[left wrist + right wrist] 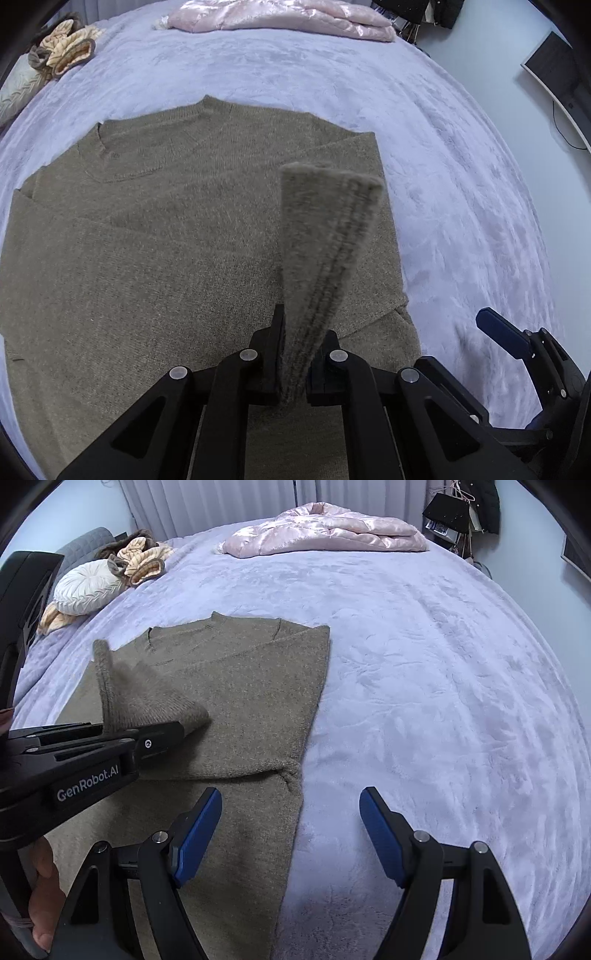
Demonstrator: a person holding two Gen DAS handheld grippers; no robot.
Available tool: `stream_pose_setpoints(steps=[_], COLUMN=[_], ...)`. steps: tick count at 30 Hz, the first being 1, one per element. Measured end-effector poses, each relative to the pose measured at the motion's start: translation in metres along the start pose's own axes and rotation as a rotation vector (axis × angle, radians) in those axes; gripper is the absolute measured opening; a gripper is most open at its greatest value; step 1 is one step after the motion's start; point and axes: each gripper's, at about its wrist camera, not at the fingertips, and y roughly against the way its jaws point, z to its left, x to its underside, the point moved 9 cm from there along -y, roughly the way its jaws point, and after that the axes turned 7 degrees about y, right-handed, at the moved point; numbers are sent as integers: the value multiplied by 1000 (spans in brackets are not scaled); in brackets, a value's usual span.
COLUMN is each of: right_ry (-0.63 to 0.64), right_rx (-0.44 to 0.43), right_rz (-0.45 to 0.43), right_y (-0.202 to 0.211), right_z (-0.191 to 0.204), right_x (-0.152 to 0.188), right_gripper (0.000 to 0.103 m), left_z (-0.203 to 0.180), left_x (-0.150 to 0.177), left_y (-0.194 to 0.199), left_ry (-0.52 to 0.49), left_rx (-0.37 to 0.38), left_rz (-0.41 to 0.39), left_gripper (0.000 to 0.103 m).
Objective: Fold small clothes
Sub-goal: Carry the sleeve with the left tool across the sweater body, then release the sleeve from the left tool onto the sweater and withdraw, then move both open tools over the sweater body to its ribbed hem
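An olive-brown knit sweater (147, 240) lies flat on the lavender bedspread (461, 184), neck toward the far side. My left gripper (295, 365) is shut on the ribbed cuff of its sleeve (328, 236), which sticks up over the sweater's body. In the right wrist view the same sweater (240, 686) fills the left middle, and the left gripper (173, 734) holds the sleeve cuff (147, 698) above it. My right gripper (291, 830) stands open with nothing between its blue pads (195, 842), over the sweater's right edge and the bedspread (424, 701).
A pink quilted blanket (325, 531) is bunched at the far side of the bed. A round white cushion (88, 587) and tan fabric items (144, 561) lie far left. A dark monitor (554, 70) stands off the bed at right. A person's hand (44, 890) grips the left tool.
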Motion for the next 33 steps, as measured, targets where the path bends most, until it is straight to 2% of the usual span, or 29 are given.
stream_pose_setpoints(steps=[5,6,7,8,9,10,12,16,21,24,26,29,31,33], right_ry=[-44,-48,-49,-50,-54,-60,-94,-138,-162,-211,-242,-240,-221,-190], right_rx=[5,7,11,17,23,27,20,13,27,0,-44,-97,-101,-134], right_rz=[-6,-5,-3,-2,-5,-10,-30,-31,-39,-45,-50,-64,-65,-81], right_y=[5,6,7,8,10,12,19,28,40,40,38,32,25,19], right_z=[-8,-9,-10,-11,-12,-15,-19,-28,-41,-47,-44,-27,-13,10], right_x=[6,7,8,9,11,12,16,31,43,45,44,34,27,15], right_gripper=[80,80,80,80,80,80,80,80,80,80,80,80,80,80], left_z=[2,2,-1,-7,-15,-19,-26,-38,-43,-31,-12,30,67,105], left_x=[3,4,6,8,11,12,15,21,29,28,27,21,17,15], left_y=[-8,-9,-11,-13,-14,-13,-10,7,41,61,66,65,63,60], left_ry=[20,16,9,2,-9,-22,-76,-128,-132,-132,-125,-99,-49,37], left_rx=[12,6,24,68,108,101,56,65,218,237,191,65,-1,-15], left_rz=[27,31,47,70,90,87,57,9,7,-25,-55,-104,-131,-131], left_gripper=[7,12,37,78,95,103,103,103,103,103,103,103,103,103])
